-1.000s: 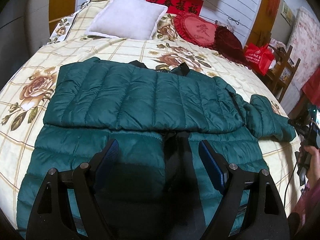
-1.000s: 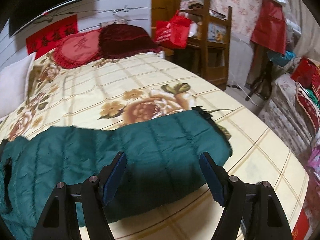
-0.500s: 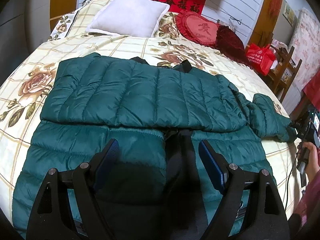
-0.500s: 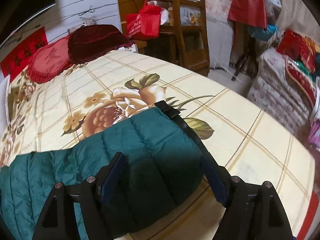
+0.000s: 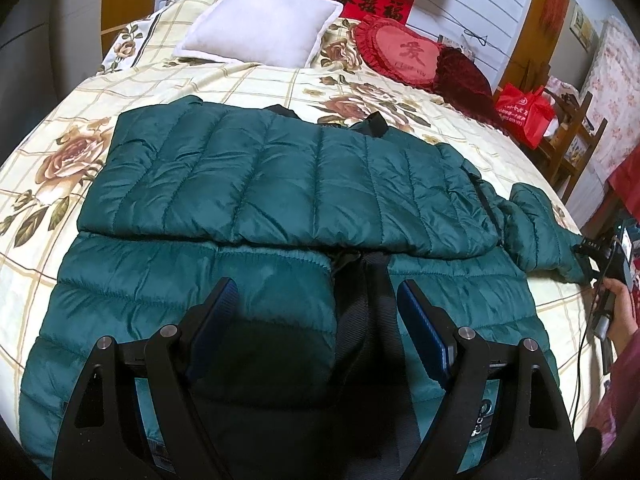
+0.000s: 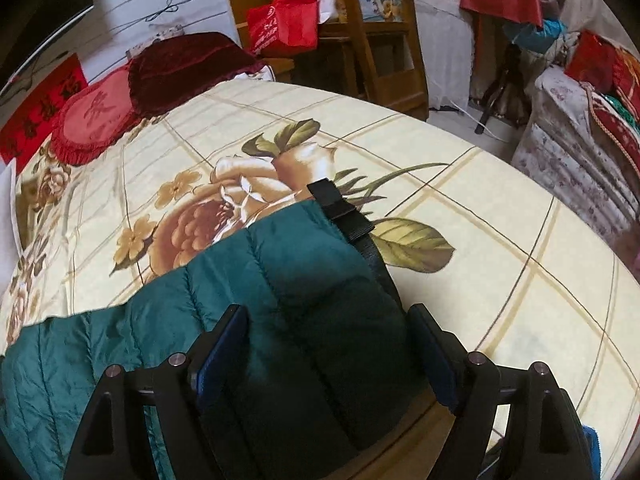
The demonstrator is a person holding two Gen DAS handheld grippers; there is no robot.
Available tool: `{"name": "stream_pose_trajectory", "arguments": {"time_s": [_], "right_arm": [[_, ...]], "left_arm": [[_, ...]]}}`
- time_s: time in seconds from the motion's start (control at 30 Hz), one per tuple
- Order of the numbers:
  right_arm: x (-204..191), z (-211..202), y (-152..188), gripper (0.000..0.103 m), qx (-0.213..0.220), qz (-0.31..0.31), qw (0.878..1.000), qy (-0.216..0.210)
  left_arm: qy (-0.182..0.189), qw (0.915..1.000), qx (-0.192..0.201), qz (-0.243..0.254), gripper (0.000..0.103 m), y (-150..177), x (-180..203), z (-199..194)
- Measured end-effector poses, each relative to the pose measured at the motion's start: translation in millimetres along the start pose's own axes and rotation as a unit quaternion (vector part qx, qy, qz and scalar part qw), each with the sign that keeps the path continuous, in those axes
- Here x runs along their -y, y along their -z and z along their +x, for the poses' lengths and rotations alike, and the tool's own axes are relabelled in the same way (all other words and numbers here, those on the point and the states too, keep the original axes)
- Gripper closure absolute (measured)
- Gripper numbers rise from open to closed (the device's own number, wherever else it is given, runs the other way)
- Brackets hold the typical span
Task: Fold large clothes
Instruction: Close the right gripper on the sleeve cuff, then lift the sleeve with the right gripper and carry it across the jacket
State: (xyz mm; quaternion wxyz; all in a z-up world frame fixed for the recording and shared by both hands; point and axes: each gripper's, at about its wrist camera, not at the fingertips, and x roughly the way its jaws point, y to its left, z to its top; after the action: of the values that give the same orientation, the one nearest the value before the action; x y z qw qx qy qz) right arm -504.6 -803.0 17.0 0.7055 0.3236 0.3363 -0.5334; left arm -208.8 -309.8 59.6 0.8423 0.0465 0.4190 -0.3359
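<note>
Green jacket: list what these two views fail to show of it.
- Left wrist view: green jacket hem, behind the left gripper fingers and bottom edge.
- Right wrist view: sleeve end beneath the right gripper, its jaws opening; contact unclear.
- Right wrist view: jacket body cut off at left.

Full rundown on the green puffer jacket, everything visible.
The dark green quilted puffer jacket lies flat on the cream floral bedspread, with shiny, nylon-like fabric stitched in puffy channels. One side is folded over the body, forming a band across it. Black trim shows at the collar and down the centre opening. One sleeve stretches out to the side and ends in a black cuff. The left tool stands open above the hem; the right tool straddles the sleeve, its jaws opening.
</note>
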Motion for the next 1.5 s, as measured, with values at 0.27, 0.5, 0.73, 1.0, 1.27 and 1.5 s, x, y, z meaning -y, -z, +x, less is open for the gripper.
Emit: {"name": "stream_pose_trajectory", "arguments": {"time_s": [0.27, 0.5, 0.73, 1.0, 1.27, 1.5], "right_arm": [[-1, -18, 2, 0.090, -0.009, -0.019, 0.998, -0.057], [-19, -71, 5, 0.094, 0.020, -0.028, 0.987, -0.159], [-67, -129, 5, 0.094, 0.038, -0.067, 0.969, -0.233], [-135, -172, 25, 0.094, 0.031, -0.116, 0.949, -0.290], [-226, -211, 62, 0.094, 0.011, -0.194, 0.916, -0.352], [-303, -229, 107, 0.094, -0.013, -0.251, 0.886, -0.390]], "left_arm": [[0.003, 1.0000, 0.002, -0.001, 0.021, 0, -1, -3], [-0.004, 0.9999, 0.014, 0.003, 0.021, 0, -4, -17], [-0.008, 0.9996, 0.018, -0.018, 0.021, -4, -19, -29], [-0.031, 0.9989, 0.029, -0.021, 0.021, -10, -36, -44], [-0.051, 0.9975, 0.025, -0.042, 0.021, -11, -61, -47], [-0.061, 0.9963, 0.034, -0.050, 0.021, -11, -78, -56]]}}
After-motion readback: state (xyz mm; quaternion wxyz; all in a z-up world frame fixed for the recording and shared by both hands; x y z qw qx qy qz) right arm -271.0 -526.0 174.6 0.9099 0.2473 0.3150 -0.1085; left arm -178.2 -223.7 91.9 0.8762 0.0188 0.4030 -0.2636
